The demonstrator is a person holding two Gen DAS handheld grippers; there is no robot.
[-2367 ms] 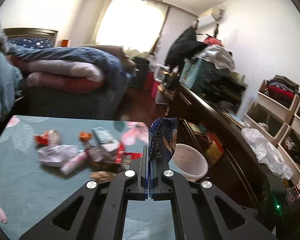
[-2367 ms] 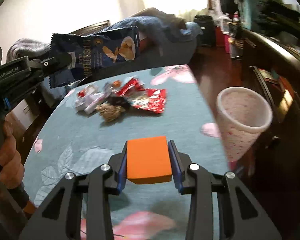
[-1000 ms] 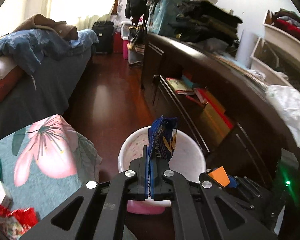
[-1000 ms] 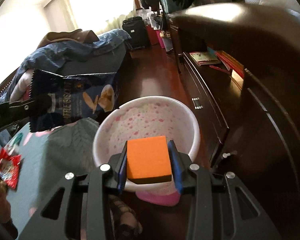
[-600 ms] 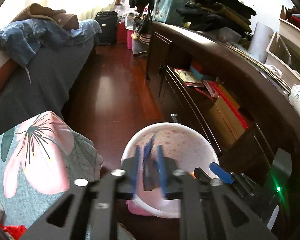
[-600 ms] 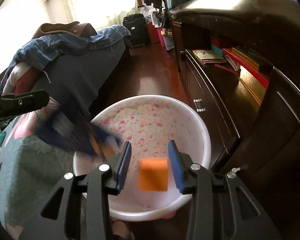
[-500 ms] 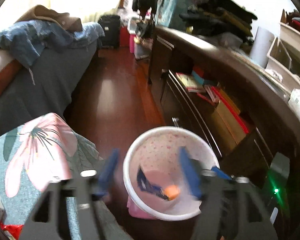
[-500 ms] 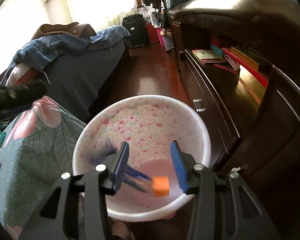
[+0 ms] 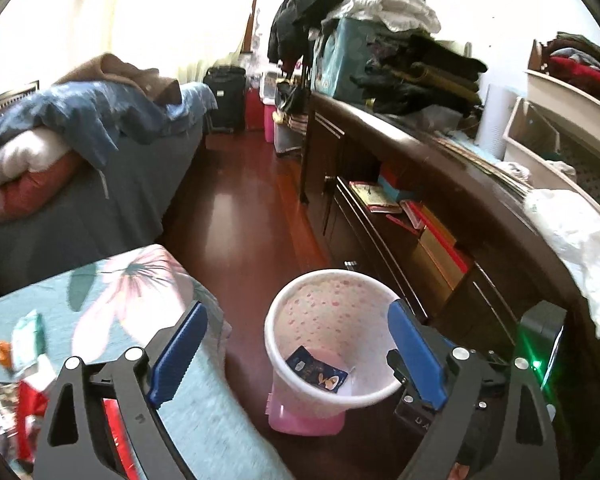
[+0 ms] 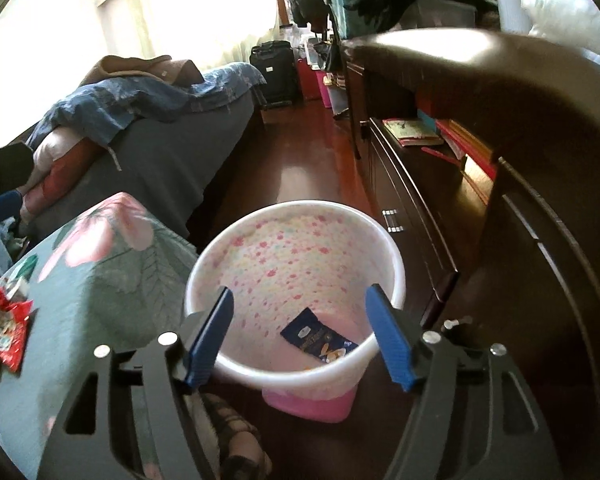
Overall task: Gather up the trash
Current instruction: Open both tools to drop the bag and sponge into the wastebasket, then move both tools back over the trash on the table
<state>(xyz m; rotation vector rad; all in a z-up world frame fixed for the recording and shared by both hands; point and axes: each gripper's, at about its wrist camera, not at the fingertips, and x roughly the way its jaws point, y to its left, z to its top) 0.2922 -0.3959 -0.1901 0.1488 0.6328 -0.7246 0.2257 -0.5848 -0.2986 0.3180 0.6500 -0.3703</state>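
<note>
Left gripper: jaws spread wide, nothing between them; poised above and slightly table-side of the bin. Right gripper: jaws likewise spread and empty, directly over the bin mouth. Blue snack wrapper: lying flat on the bin floor, below and between the right jaws; visible also as blue snack wrapper from the left. Remaining trash: red wrapper and other litter on the floral-clothed table, off to the left of both claws. Risk, judged: bin is light and stands just beside the table; a low swing back toward the litter could clip its rim and tip it, spilling contents.
</note>
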